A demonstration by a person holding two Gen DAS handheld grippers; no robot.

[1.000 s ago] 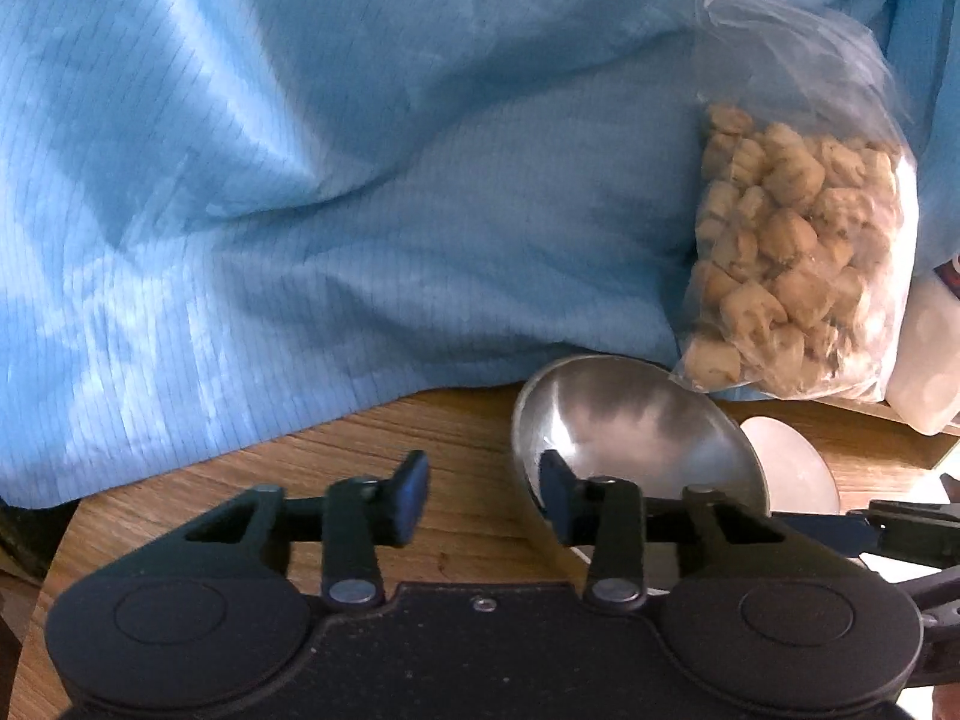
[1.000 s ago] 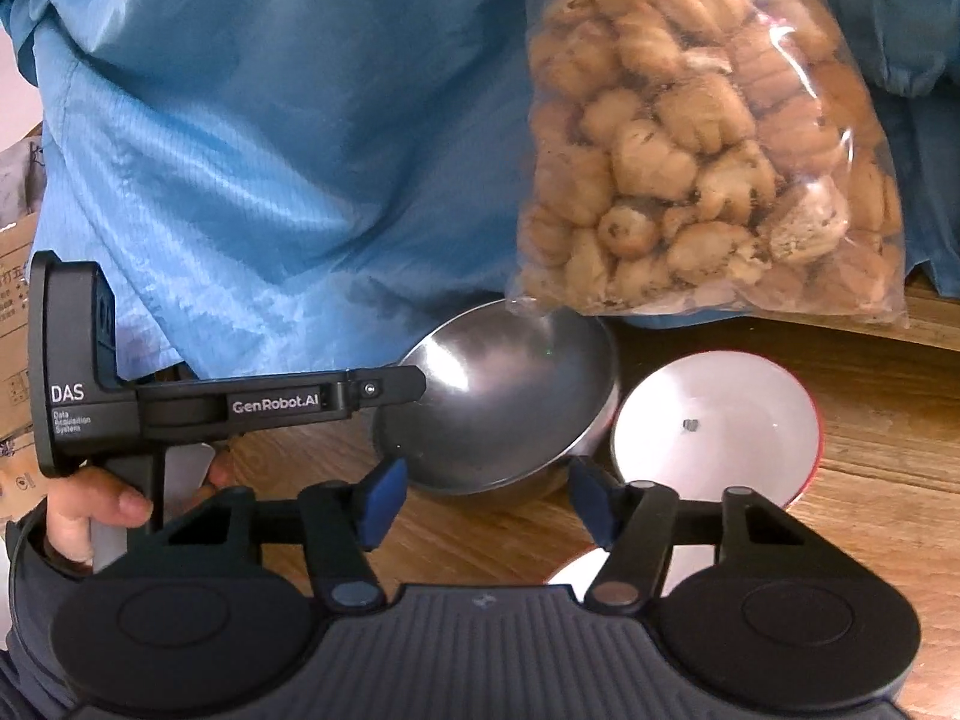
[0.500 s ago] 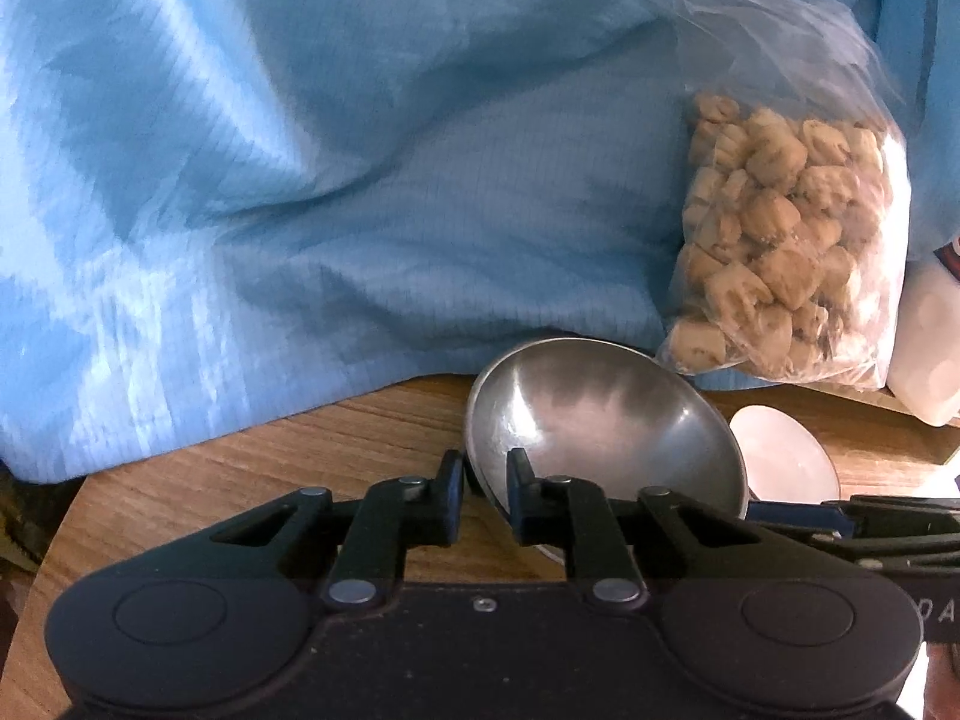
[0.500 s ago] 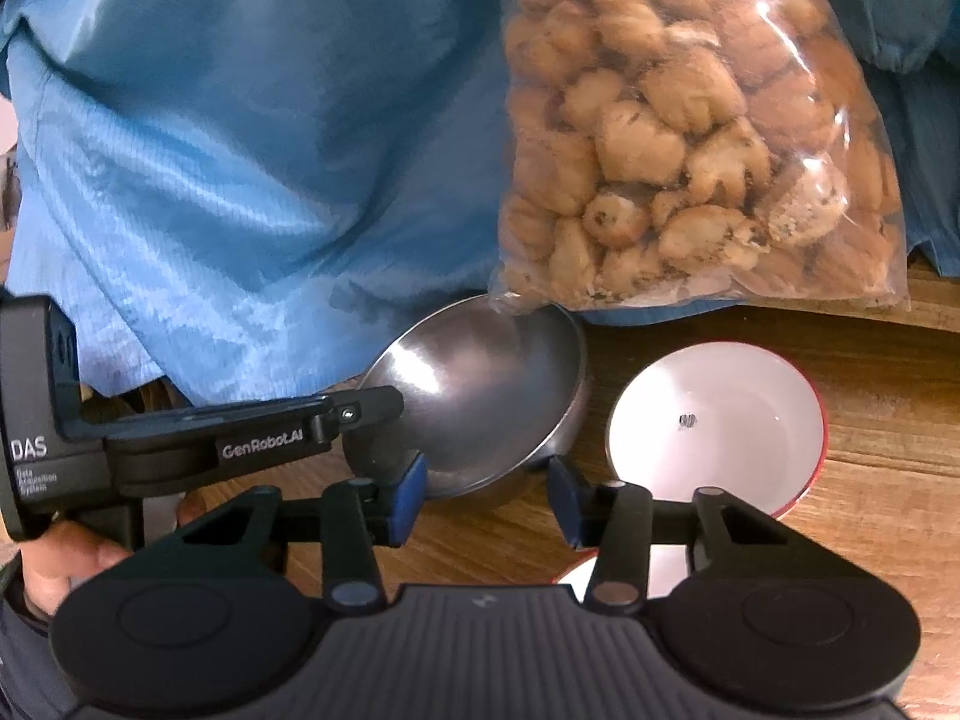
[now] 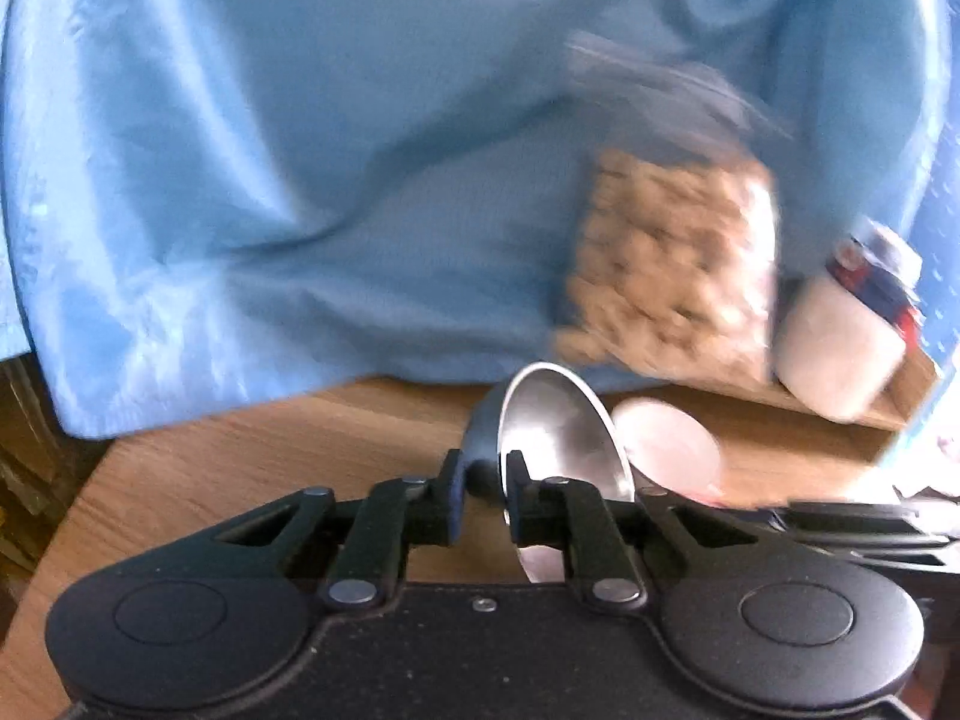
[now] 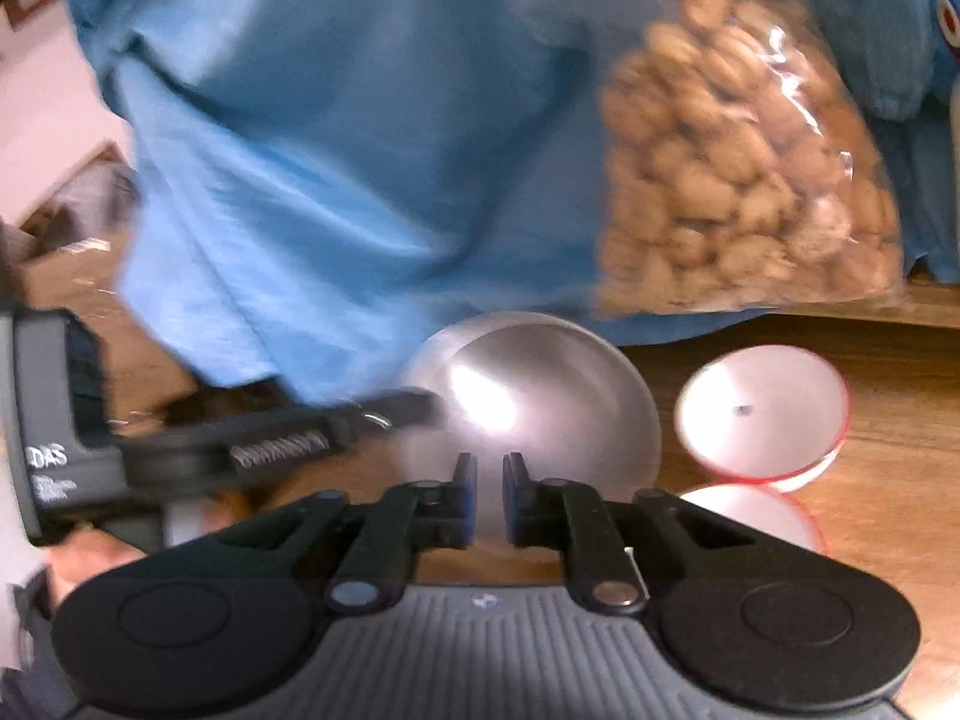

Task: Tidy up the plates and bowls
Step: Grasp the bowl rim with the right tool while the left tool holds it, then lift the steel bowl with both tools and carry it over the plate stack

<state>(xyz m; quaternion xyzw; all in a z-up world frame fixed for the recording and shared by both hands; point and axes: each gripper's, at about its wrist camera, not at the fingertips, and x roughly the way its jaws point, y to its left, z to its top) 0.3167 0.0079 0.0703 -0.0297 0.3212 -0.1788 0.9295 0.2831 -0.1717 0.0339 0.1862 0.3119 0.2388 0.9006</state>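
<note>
Both tongs, left (image 5: 483, 489) and right (image 6: 489, 501), clamp the round steel bowl (image 6: 540, 396), tilted mid-lift; next, nesting with the red-rimmed white bowls (image 6: 762, 411).

Right claw (image 6: 485, 495) apparently clamped on steel bowl (image 6: 540, 396)

Metal bowl (image 6: 540, 396) on table (image 6: 888, 420), 2 bowls – right of it, snack bag (image 6: 750, 168) behind

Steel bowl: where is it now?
Round steel bowl is centre in both wrist views, tipped, left gripper clamping its rim, red-rimmed white bowl to its right.
</note>
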